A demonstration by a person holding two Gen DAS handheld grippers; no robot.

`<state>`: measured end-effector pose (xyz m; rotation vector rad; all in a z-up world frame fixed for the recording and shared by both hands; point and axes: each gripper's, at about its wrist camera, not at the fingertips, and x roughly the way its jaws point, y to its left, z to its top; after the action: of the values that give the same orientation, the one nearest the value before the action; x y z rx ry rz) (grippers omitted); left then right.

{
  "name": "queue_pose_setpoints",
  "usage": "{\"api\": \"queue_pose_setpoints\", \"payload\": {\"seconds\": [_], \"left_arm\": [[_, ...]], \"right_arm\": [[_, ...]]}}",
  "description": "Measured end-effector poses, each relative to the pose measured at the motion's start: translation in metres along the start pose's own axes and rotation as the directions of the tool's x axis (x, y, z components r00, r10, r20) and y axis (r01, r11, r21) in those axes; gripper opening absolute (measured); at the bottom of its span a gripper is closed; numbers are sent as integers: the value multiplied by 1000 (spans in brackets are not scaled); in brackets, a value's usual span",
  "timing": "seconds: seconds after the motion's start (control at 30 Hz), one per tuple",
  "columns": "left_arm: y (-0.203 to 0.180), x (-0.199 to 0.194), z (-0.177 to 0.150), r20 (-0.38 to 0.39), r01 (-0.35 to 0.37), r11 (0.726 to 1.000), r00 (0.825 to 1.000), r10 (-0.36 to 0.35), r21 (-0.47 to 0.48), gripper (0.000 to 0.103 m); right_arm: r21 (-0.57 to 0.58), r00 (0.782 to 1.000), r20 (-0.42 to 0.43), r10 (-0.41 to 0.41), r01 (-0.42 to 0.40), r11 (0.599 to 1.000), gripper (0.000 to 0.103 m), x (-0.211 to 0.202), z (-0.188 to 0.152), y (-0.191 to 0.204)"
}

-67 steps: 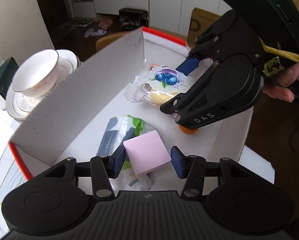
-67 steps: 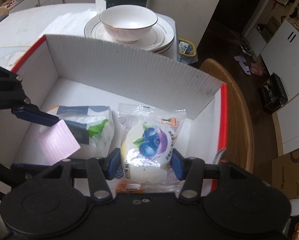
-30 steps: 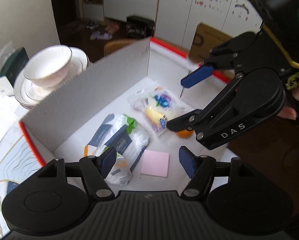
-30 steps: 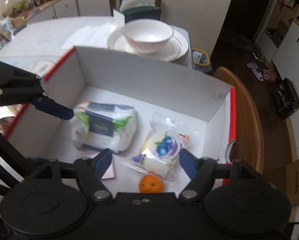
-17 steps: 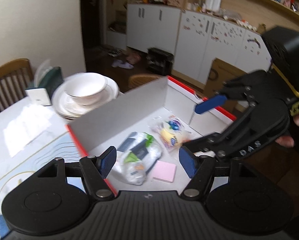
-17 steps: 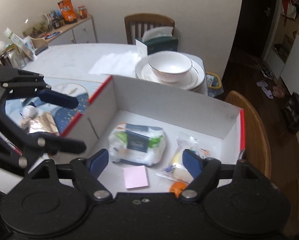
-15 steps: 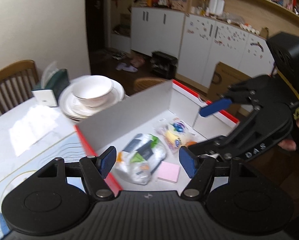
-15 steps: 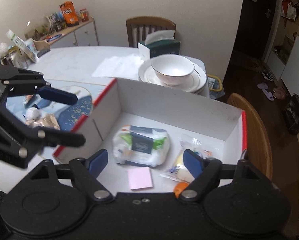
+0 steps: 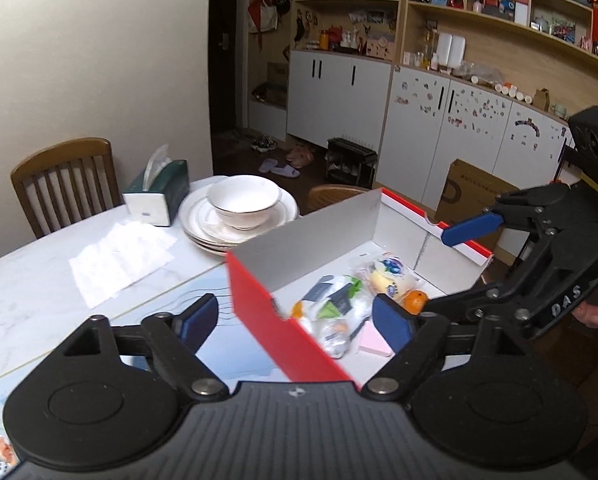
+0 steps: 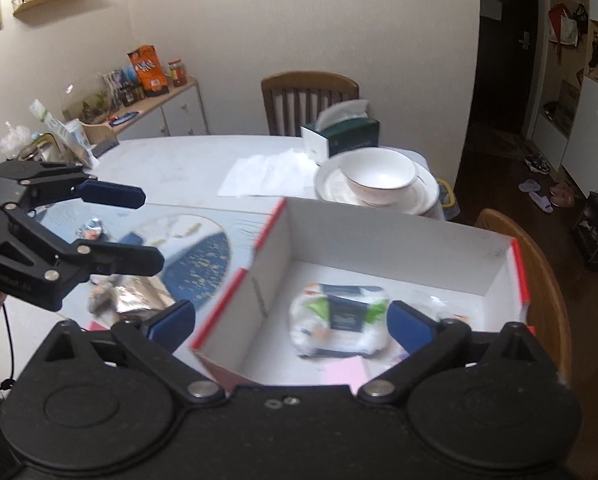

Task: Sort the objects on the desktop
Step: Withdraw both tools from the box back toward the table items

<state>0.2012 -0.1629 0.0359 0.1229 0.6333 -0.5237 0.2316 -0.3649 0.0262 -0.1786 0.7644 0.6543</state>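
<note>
The sorted things lie in the white, red-edged box (image 10: 399, 240): a soft pack of wipes (image 10: 339, 320), a pink pad of sticky notes (image 9: 373, 342), a bagged blueberry bun (image 9: 387, 276) and a small orange (image 9: 414, 300). What looks left is a crinkled foil packet (image 10: 139, 298) on the table mat just outside the box. I'd judge it light, limp and slippery, best pinched across its bunched middle, not a loose edge. The left gripper (image 9: 295, 320) hangs above the box's near wall, its fingers having just spread, nothing between them. The right gripper (image 10: 291, 324) has also just opened wide and is empty.
</note>
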Motion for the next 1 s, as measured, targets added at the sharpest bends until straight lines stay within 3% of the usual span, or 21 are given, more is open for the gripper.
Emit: {"api": "queue_pose_setpoints", "payload": {"seconds": [0.27, 0.4, 0.63, 1.0], "left_arm": [[50, -37, -23, 19, -7, 999, 1000, 8, -34, 88], [74, -52, -38, 25, -24, 999, 999, 24, -34, 102], [124, -73, -71, 4, -41, 997, 999, 41, -65, 103], [199, -88, -118, -57, -127, 987, 991, 122, -103, 103]], "right_arm": [[7, 1000, 15, -13, 13, 1000, 103, 8, 4, 65], [32, 1000, 11, -27, 27, 999, 103, 16, 3, 94], [73, 998, -8, -62, 63, 995, 103, 36, -2, 139], [97, 992, -58, -110, 115, 989, 102, 74, -14, 190]]}}
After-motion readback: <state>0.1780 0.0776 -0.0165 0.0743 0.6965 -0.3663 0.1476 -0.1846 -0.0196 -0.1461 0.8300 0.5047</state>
